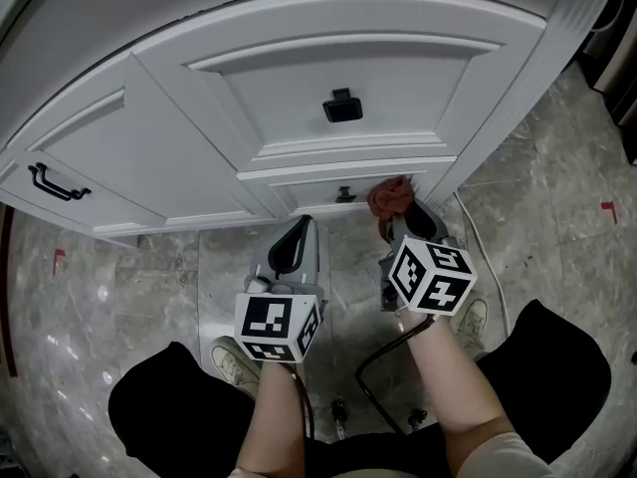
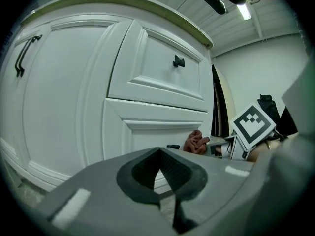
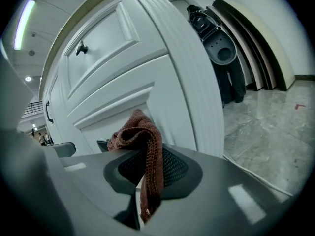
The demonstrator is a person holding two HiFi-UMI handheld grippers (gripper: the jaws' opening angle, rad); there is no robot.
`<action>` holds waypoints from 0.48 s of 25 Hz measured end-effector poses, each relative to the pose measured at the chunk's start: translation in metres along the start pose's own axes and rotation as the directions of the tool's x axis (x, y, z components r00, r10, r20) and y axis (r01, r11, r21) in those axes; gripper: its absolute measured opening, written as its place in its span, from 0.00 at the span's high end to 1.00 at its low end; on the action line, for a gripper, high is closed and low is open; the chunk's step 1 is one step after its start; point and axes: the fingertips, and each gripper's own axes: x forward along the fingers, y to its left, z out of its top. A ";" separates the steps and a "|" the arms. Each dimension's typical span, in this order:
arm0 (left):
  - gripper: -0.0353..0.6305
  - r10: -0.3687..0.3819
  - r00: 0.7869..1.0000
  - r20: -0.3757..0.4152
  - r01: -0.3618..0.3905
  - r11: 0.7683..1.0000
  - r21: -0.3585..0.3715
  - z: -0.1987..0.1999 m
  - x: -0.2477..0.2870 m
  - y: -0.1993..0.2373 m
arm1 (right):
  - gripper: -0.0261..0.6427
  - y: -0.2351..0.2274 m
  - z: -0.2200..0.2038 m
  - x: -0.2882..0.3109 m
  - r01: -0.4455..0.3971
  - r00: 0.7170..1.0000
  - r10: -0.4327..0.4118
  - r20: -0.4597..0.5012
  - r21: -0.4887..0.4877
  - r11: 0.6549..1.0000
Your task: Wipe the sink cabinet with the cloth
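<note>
At the left of the head view, the white sink cabinet [image 1: 179,147] curves away, with a black bar handle [image 1: 55,180] on its side door. Lower centre, the left tool [image 1: 292,244] hangs just short of the cabinet's base. In its own view its jaws are pressed together with nothing between them, pointed at the lower panel.

A small black knob [image 1: 344,194] sits on the lower panel in mid-frame. Just right of it is the reddish-brown cloth [image 1: 390,199], bunched against the panel. The right tool [image 1: 403,219] is clenched on this cloth. In the right gripper view a narrow strip of the knit runs down between the jaws and the rest is heaped over their tips, close to the white front. Wiping looks to be under way low on the cabinet.

The likely risks:
- **Grip:** it takes only a thin fold, so a firm drag across the panel could pull the cloth loose.
- **Snagging:** the loose knit could catch on the knob beside it.
- **Scraping:** if the bunch shifts, the bare jaw may scrape the paint.

At lower right a pale cable [image 1: 493,267] lies on the tiled floor [image 1: 557,177] near a shoe, where a foot could catch it.
</note>
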 end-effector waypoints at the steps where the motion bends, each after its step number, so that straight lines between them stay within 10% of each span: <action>1: 0.95 -0.005 1.000 -0.001 0.005 1.000 0.000 0.000 0.002 -0.003 | 0.83 -0.005 0.002 -0.002 0.009 1.000 -0.009 0.002 0.001 1.000; 12: 0.95 -0.082 0.997 0.011 0.082 0.997 0.002 0.002 0.016 -0.038 | 0.83 -0.055 0.020 -0.031 0.144 0.989 -0.143 0.027 -0.025 0.989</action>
